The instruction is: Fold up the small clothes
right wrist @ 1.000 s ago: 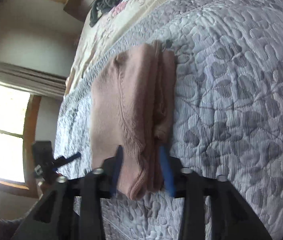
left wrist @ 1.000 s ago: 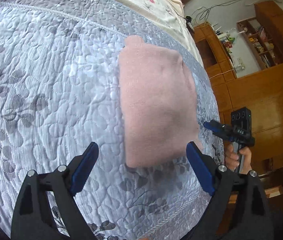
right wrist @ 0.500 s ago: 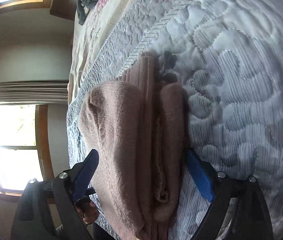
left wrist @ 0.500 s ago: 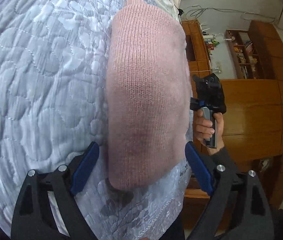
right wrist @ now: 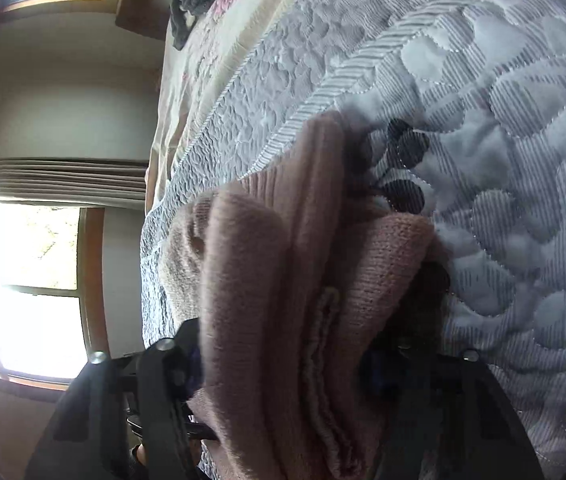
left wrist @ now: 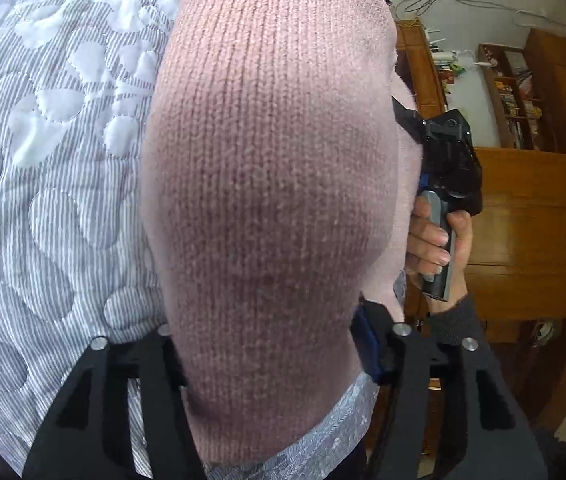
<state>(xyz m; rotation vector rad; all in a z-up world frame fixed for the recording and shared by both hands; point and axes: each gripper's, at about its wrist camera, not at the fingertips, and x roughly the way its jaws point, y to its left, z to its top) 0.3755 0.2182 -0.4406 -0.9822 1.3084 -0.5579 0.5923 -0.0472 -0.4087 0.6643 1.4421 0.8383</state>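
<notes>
The left gripper (left wrist: 271, 364) clamps the near edge of the folded pink knit garment (left wrist: 271, 168), which lies on the grey quilted bedspread (left wrist: 55, 168) of the bed. The right gripper (right wrist: 283, 364) grasps the garment's layered opposite edge (right wrist: 295, 300). Beyond, a hand (left wrist: 439, 240) holds the right gripper's handle before wooden cabinets (left wrist: 531, 216).

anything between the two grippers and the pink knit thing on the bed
Nothing visible does. The folded pink knit garment already sits between the fingers of the left gripper, and its layered edge sits between those of the right gripper. Only the quilted bedspread lies beneath it.
</notes>
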